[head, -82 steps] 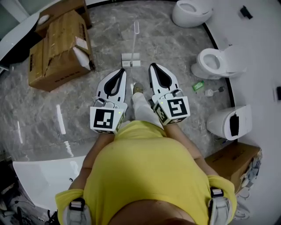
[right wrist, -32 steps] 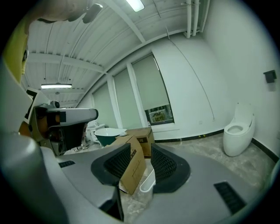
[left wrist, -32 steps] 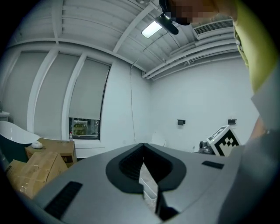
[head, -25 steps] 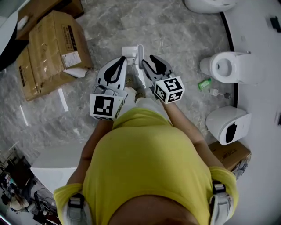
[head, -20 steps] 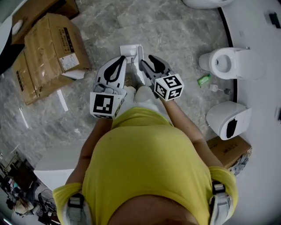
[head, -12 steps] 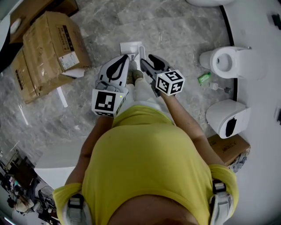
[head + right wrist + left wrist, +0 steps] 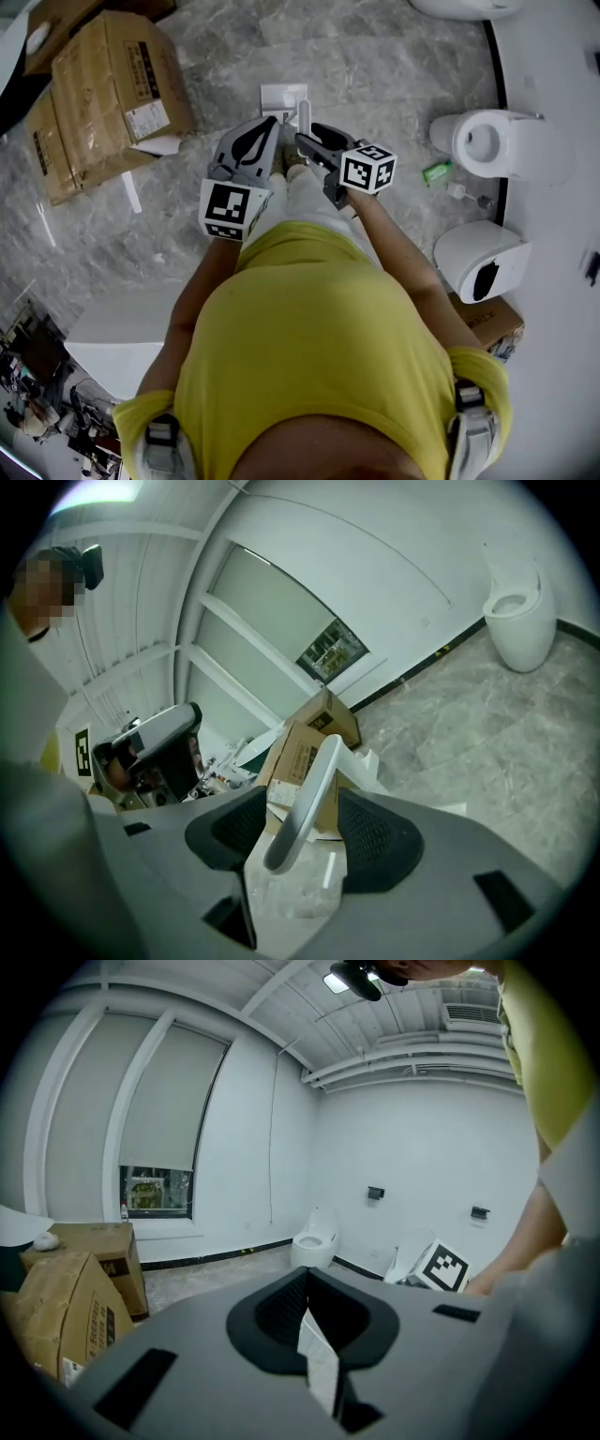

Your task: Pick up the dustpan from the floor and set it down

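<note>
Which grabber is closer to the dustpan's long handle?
Right. The right gripper has the dustpan handle standing between its open jaws. The left gripper is off to the handle's left, jaws together, not touching it.

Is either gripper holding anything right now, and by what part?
Nothing is gripped yet. The right gripper straddles the dustpan handle near its top, jaws open, gaps on both sides; the left gripper is shut and empty.
</note>
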`<act>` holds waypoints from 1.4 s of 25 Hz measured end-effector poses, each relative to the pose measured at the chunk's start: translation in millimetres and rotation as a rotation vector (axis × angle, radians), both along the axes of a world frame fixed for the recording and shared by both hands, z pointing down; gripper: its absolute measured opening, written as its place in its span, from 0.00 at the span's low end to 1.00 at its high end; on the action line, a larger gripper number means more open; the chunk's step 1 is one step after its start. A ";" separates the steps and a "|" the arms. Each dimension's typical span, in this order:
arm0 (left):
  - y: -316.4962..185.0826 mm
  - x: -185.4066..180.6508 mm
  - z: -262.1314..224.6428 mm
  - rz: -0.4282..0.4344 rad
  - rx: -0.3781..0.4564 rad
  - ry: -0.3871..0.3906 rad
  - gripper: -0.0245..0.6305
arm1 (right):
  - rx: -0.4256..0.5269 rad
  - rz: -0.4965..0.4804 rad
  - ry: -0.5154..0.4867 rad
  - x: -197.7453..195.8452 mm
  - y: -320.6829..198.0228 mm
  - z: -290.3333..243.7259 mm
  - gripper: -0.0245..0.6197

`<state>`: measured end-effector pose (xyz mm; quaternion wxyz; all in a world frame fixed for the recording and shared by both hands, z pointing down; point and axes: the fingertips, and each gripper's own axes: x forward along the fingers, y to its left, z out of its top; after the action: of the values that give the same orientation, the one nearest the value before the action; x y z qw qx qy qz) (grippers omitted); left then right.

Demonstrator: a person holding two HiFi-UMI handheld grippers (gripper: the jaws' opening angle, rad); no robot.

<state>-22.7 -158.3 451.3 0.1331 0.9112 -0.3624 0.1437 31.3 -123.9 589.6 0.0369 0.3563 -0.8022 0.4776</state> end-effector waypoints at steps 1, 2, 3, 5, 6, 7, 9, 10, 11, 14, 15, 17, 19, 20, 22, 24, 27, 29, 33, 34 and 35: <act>-1.3 0.1 0.9 -0.003 -0.003 -0.002 0.04 | -0.012 -0.013 -0.023 -1.9 -0.8 1.5 0.43; -2.5 -0.1 1.6 -0.005 -0.005 -0.003 0.04 | -0.028 -0.024 -0.053 -4.1 -2.0 3.2 0.43; -3.0 -0.7 2.2 -0.009 -0.008 -0.005 0.04 | -0.045 -0.035 -0.088 -6.5 -3.2 4.8 0.43; -1.6 -3.3 4.3 -0.020 -0.018 -0.011 0.04 | -0.079 -0.054 -0.156 -10.9 -4.5 7.8 0.42; -0.9 -4.7 4.8 -0.026 -0.021 -0.014 0.04 | -0.091 -0.066 -0.185 -13.0 -5.0 8.1 0.40; -0.6 -5.7 4.4 -0.032 -0.021 -0.016 0.04 | -0.099 -0.079 -0.208 -14.9 -5.7 7.6 0.38; -0.6 -8.2 3.7 -0.043 -0.016 -0.025 0.04 | -0.107 -0.105 -0.227 -17.5 -7.3 7.0 0.32; -0.8 -9.9 3.9 -0.048 -0.015 -0.030 0.04 | -0.111 -0.115 -0.227 -18.6 -8.0 7.3 0.29; -1.5 -11.5 3.7 -0.054 -0.013 -0.034 0.04 | -0.116 -0.120 -0.227 -19.6 -8.9 7.8 0.28; -4.7 -15.6 1.4 -0.067 -0.008 -0.034 0.04 | -0.129 -0.107 -0.226 -20.2 -12.8 7.6 0.26; -6.1 -16.9 0.0 -0.070 -0.003 -0.033 0.04 | -0.130 -0.100 -0.225 -20.0 -14.4 6.8 0.26; -9.0 -18.9 -4.1 -0.077 0.009 -0.029 0.04 | -0.125 -0.087 -0.239 -20.2 -17.6 0.0 0.26; -10.0 -20.2 -7.4 -0.083 0.018 -0.026 0.04 | -0.110 -0.079 -0.283 -22.2 -20.6 -16.5 0.26; -9.8 -20.9 -8.2 -0.086 0.020 -0.024 0.04 | -0.101 -0.079 -0.308 -23.7 -21.9 -27.0 0.26; -9.2 -21.9 -9.8 -0.090 0.022 -0.020 0.04 | -0.086 -0.086 -0.337 -25.5 -22.4 -47.5 0.26; -9.0 -21.8 -12.3 -0.090 0.030 -0.014 0.04 | -0.066 -0.098 -0.347 -25.6 -21.3 -68.4 0.27; -9.3 -22.0 -17.5 -0.090 0.038 -0.005 0.04 | -0.038 -0.113 -0.364 -25.5 -19.3 -100.5 0.27; -10.1 -21.1 -24.0 -0.096 0.050 0.008 0.04 | -0.022 -0.124 -0.382 -24.2 -14.7 -119.8 0.28; -10.1 -18.4 -33.7 -0.109 0.064 0.022 0.04 | -0.001 -0.129 -0.409 -16.4 -3.9 -150.2 0.28; -10.3 -18.1 -35.9 -0.112 0.070 0.024 0.04 | 0.005 -0.129 -0.411 -14.4 -1.5 -155.9 0.28; -10.5 -17.9 -38.0 -0.114 0.075 0.026 0.04 | 0.012 -0.129 -0.412 -12.4 0.8 -161.5 0.28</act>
<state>-40.6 -168.8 413.3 0.1114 0.8952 -0.4172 0.1104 18.8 -123.1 428.1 -0.0994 0.1993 -0.8168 0.5322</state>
